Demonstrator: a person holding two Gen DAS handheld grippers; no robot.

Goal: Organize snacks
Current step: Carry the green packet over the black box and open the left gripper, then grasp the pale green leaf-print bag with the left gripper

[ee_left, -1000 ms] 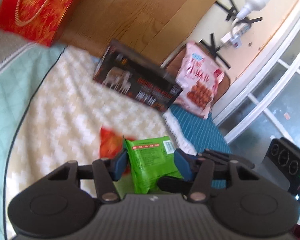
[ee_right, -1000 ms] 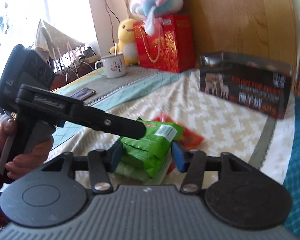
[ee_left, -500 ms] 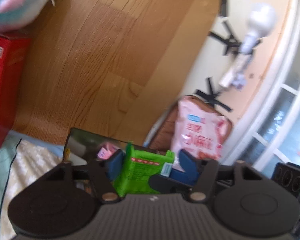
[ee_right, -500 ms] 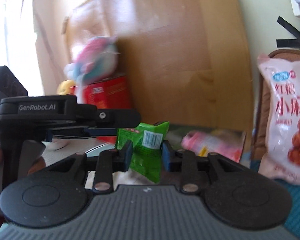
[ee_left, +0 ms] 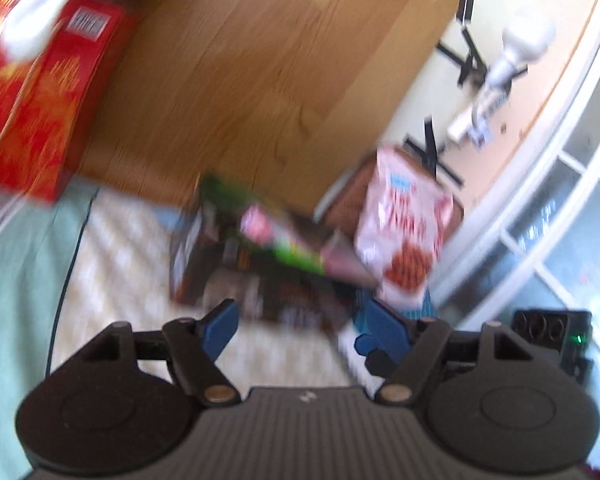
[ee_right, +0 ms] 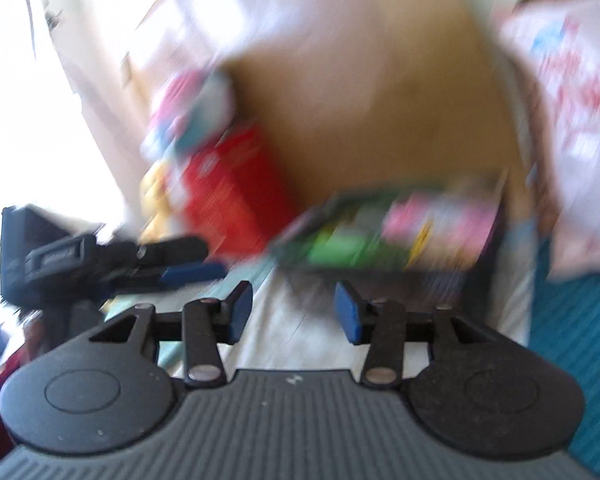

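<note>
Both claws are spread apart and hold nothing: the left claw (ee_left: 296, 330) and the right claw (ee_right: 294, 306). Green packets (ee_left: 296, 254) lie blurred in the dark box (ee_left: 204, 264) on the bed (ee_left: 112, 248), beside a pink bag (ee_left: 404, 236).

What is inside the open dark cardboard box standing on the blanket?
The dark cardboard box holds green snack packets and a pink packet, blurred by motion. Anything beneath them is covered, and the labels are unreadable.
</note>
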